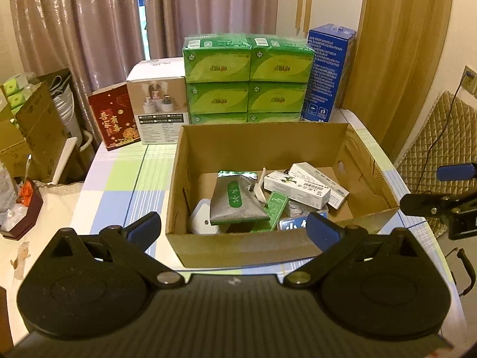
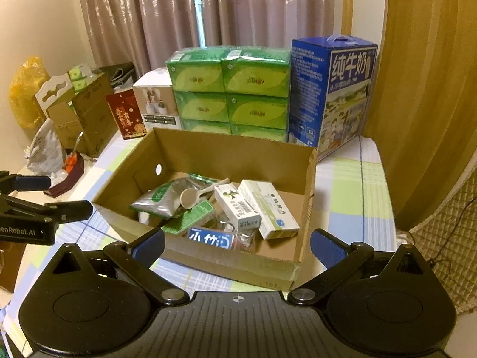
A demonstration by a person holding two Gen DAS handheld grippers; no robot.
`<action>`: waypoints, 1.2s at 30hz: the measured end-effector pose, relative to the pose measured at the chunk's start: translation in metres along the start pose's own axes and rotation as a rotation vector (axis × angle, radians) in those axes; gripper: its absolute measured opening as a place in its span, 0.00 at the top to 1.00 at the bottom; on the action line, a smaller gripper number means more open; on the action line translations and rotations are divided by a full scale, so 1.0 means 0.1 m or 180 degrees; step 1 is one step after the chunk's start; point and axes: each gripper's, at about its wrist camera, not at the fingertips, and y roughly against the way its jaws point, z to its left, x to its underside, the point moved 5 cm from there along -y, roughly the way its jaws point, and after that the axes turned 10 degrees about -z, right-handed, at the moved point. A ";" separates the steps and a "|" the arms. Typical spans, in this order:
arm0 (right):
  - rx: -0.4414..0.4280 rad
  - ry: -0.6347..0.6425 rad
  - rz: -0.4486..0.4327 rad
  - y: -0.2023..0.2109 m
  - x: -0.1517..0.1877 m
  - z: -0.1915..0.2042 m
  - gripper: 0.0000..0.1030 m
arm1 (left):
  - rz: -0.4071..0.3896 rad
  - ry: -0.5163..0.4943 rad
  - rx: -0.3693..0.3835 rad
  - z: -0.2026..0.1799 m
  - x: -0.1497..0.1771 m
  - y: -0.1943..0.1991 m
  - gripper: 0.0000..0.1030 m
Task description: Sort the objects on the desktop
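1. Near the front wall of the cardboard box (image 1: 238, 247) we hold the left gripper (image 1: 234, 229) with its blue-padded fingers spread wide and nothing between them; the box's front edge lies across the gap.
2. Our right gripper (image 2: 237, 246) hangs just before the same box (image 2: 208, 152), its jaws likewise wide apart and empty.
3. Inside the box the sorted things lie in a heap: a silver pouch (image 1: 235, 198) with a green label, a pale plastic spoon (image 2: 193, 195), two white medicine cartons (image 2: 235, 205), a green card (image 2: 190, 217) and a blue pack (image 2: 210, 238).
4. Much of the heap is hidden. The pouch covers most of a white object (image 1: 201, 217) at the box's left front corner, and we cannot tell what it is. Clear wrapped items right of the blue pack are too blurred to name.
5. The blue pack shows large white Chinese characters, cut off by the box wall in the left wrist view. Print on the cartons is too small to read.
6. Behind the box stands a stack of green tissue packs (image 2: 229, 92), its lowest row half hidden by the box's back wall.
7. Right of the stack, a blue milk carton (image 2: 331, 92) reads "纯牛奶".
8. Left of the stack stand a white product box (image 1: 159, 104) and a red gift box (image 1: 114, 117) with gold characters.
9. The other gripper's body at the left edge of the right wrist view bears "enRobot.AI", its first letters cut off.
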 end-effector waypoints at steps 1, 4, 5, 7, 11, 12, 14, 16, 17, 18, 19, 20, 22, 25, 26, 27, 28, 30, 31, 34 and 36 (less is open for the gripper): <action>0.0004 0.0002 -0.0013 0.05 0.01 0.01 0.02 | -0.0013 0.0013 -0.0008 0.00 0.00 0.04 0.01; 0.0002 0.0001 -0.0031 0.18 0.05 0.03 0.02 | -0.0049 0.0038 -0.0014 -0.03 0.01 0.19 0.01; 0.0011 0.0004 -0.0047 0.23 0.06 0.04 0.02 | -0.0066 0.0045 -0.0008 -0.04 0.01 0.24 0.01; 0.0025 0.0004 -0.0069 0.32 0.08 0.06 0.02 | -0.0099 0.0066 -0.0012 -0.07 0.00 0.35 0.01; 0.0065 0.0019 -0.0123 0.53 0.14 0.12 0.02 | -0.0162 0.0027 -0.0067 -0.16 0.04 0.57 0.01; 0.0075 0.0037 -0.0140 0.59 0.16 0.14 0.02 | -0.0184 0.0025 -0.0083 -0.18 0.05 0.63 0.01; 0.0088 0.0067 -0.0181 0.70 0.20 0.18 0.02 | -0.0218 0.0043 -0.0075 -0.21 0.06 0.73 0.01; 0.0092 0.0043 -0.0215 0.81 0.26 0.20 0.02 | -0.0237 0.0042 -0.0071 -0.25 0.07 0.81 0.01; 0.0096 0.0018 -0.0230 0.86 0.28 0.20 0.02 | -0.0255 0.0035 -0.0072 -0.27 0.08 0.85 0.01; 0.0095 0.0001 -0.0238 0.91 0.31 0.21 0.02 | -0.0278 0.0032 -0.0071 -0.29 0.08 0.91 0.01; 0.0098 -0.0013 -0.0250 0.96 0.34 0.22 0.02 | -0.0294 0.0022 -0.0069 -0.31 0.08 0.95 0.01; 0.0104 -0.0029 -0.0262 1.00 0.36 0.22 0.02 | -0.0314 0.0017 -0.0069 -0.32 0.08 1.00 0.01; 0.0105 -0.0076 -0.0285 1.10 0.41 0.22 0.02 | -0.0354 0.0001 -0.0076 -0.35 0.09 1.10 0.01; 0.0146 -0.0163 -0.0316 1.24 0.50 0.21 0.02 | -0.0368 -0.0021 -0.0108 -0.38 0.14 1.22 0.01; 0.0159 -0.0193 -0.0322 1.28 0.54 0.20 0.02 | -0.0365 -0.0017 -0.0110 -0.39 0.16 1.26 0.01; 0.0167 -0.0216 -0.0324 1.31 0.56 0.20 0.02 | -0.0362 -0.0005 -0.0109 -0.39 0.19 1.30 0.01; 0.0178 -0.0240 -0.0325 1.35 0.60 0.21 0.02 | -0.0355 0.0005 -0.0104 -0.40 0.22 1.33 0.01; 0.0197 -0.0295 -0.0321 1.42 0.66 0.21 0.02 | -0.0316 0.0032 -0.0115 -0.41 0.27 1.38 0.01; 0.0192 -0.0315 -0.0320 1.44 0.68 0.21 0.02 | -0.0316 0.0078 -0.0120 -0.40 0.30 1.42 0.01; 0.0197 -0.0330 -0.0324 1.53 0.77 0.23 0.02 | -0.0359 0.0134 -0.0104 -0.40 0.36 1.55 0.01; 0.0196 -0.0333 -0.0334 1.57 0.80 0.26 0.02 | -0.0379 0.0153 -0.0098 -0.41 0.39 1.62 0.01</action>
